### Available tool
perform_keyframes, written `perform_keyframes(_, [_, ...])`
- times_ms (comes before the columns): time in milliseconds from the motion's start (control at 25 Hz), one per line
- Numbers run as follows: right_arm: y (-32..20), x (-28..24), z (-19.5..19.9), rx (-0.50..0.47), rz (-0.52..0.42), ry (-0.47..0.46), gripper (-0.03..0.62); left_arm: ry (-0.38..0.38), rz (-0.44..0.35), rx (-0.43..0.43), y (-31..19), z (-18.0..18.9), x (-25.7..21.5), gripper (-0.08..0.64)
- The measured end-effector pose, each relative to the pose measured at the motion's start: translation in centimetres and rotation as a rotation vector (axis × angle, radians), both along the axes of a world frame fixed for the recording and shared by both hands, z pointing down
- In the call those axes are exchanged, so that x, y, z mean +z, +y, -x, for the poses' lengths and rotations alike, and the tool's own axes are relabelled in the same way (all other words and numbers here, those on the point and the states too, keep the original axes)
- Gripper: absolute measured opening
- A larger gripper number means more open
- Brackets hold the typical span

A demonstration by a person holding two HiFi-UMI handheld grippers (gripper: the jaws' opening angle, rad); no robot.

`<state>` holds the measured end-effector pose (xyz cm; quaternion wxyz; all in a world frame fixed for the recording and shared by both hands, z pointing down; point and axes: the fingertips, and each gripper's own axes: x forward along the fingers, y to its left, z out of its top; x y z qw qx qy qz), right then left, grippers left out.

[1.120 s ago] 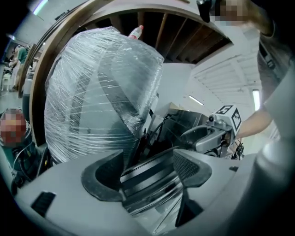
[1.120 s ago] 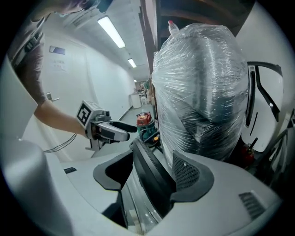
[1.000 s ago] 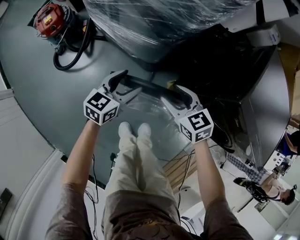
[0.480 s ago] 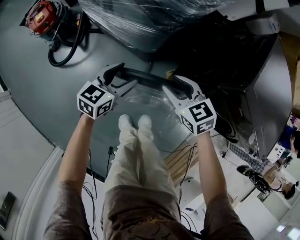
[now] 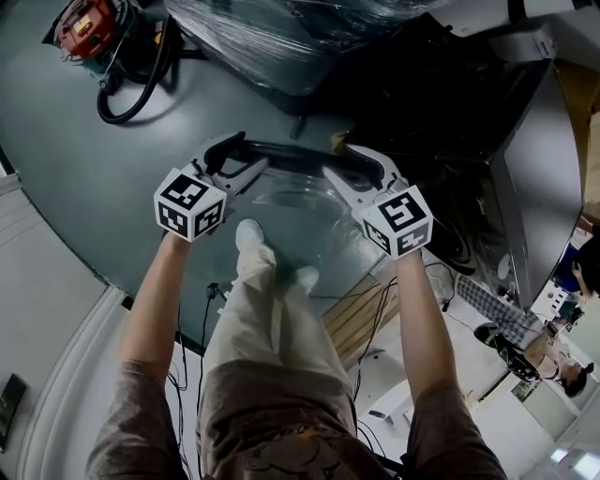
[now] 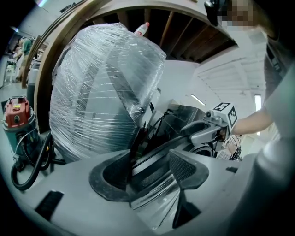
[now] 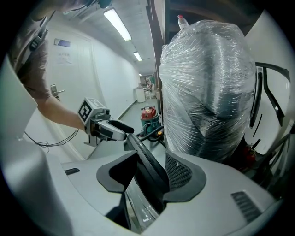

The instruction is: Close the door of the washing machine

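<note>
A big plastic-wrapped load (image 5: 281, 28) fills the far side of the grey floor. To its right is the dark washing machine (image 5: 534, 187). The machine's round glass door (image 5: 300, 206) stands open, swung out toward the person, near their legs, with its dark rim (image 5: 291, 155) on the far edge. A red vacuum cleaner (image 5: 84, 33) with a black hose sits far left, well apart from the door. The left gripper (image 5: 246, 157) is on the left part of the rim. Its jaws have just been closing, and its own view shows the rim between them with a pad against each side. The right gripper (image 5: 339, 164) is on the right part of the rim. Its jaws have also just been closing and are clamped across the rim.
</note>
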<state>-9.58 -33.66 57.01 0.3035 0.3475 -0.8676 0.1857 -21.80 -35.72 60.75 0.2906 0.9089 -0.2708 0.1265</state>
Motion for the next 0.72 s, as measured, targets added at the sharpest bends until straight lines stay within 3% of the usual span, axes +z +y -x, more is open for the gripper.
perform_keyframes(480, [4.2, -0.2, 1.2, -0.105, -0.054, 0.006, 0.192, -0.069, 0.04, -0.106, 6.6, 1.2, 0.4, 0.232])
perform_keyframes(720, [7.1, -0.3, 1.7, -0.165, -0.078, 0.023, 0.195, -0.051, 0.063, -0.178, 11.1, 1.7, 0.4, 0.219])
